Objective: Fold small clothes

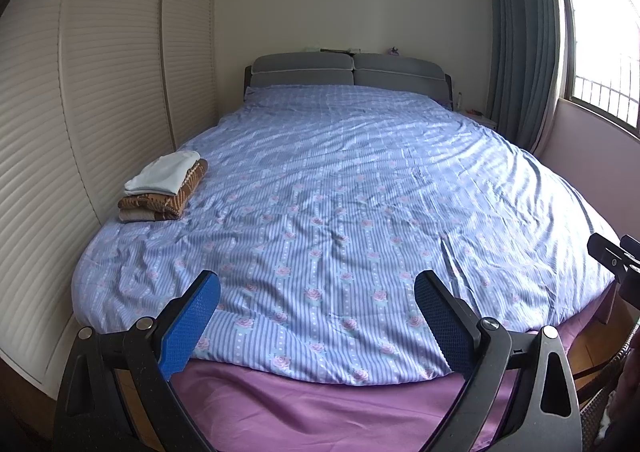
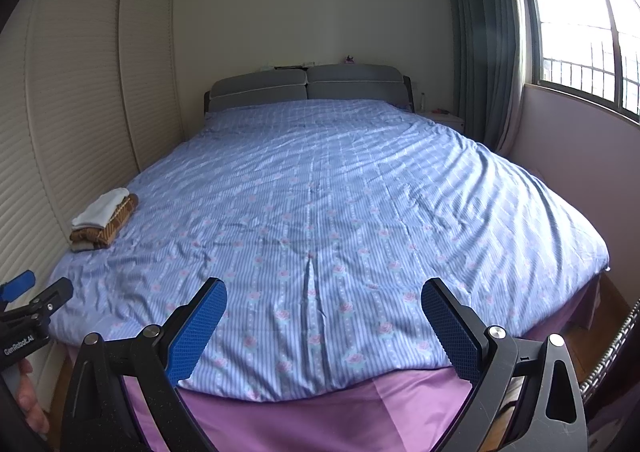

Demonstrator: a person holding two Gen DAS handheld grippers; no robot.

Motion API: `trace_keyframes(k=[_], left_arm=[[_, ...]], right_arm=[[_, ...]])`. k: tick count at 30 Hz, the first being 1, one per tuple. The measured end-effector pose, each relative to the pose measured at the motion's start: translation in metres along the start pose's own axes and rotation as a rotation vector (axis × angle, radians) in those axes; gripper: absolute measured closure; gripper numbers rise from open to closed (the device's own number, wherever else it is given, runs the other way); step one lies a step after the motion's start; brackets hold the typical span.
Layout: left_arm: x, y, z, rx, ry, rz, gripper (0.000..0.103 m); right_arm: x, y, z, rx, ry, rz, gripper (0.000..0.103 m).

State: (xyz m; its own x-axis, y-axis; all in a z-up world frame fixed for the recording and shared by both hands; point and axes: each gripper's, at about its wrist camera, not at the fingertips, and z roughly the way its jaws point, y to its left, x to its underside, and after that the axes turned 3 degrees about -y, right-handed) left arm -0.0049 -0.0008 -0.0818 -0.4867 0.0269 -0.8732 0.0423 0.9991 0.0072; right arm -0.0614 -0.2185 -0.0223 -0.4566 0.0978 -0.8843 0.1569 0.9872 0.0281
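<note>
Left wrist view: folded stack of clothes (image 1: pixel 164 185) sits at ten o'clock on the striped duvet (image 1: pixel 340 191); left gripper (image 1: pixel 316 306) and right gripper (image 2: pixel 324 312) gape empty. Nothing unfolded shows, so folding looks finished.

This is a bedroom in a home. A big bed (image 1: pixel 320 392) fills most of the room, with a blue striped blanket (image 1: pixel 340 191) with pink flowers on top and a purple sheet (image 2: pixel 320 412) under it. A soft grey headboard (image 1: pixel 348 69) stands against the far wall. Cream closet doors (image 1: pixel 100 91) run along one side. Grey-green curtains (image 2: pixel 480 43) hang beside a bright window (image 2: pixel 580 31). A small pile of folded clothes (image 1: pixel 164 187) sits on the bed.
</note>
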Motion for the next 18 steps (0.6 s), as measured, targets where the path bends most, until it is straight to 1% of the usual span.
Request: trace_keyframes(k=[9, 18], left_arm=[[0.0006, 0.0005, 0.0033, 0.022, 0.008, -0.010, 0.004], [-0.0006, -0.0042, 0.0094, 0.045, 0.011, 0.003, 0.004]], right_arm=[[0.0014, 0.0031, 0.0001, 0.002, 0.002, 0.005, 0.004], [0.0048, 0.0052, 0.0004, 0.010, 0.010, 0.022, 0.004]])
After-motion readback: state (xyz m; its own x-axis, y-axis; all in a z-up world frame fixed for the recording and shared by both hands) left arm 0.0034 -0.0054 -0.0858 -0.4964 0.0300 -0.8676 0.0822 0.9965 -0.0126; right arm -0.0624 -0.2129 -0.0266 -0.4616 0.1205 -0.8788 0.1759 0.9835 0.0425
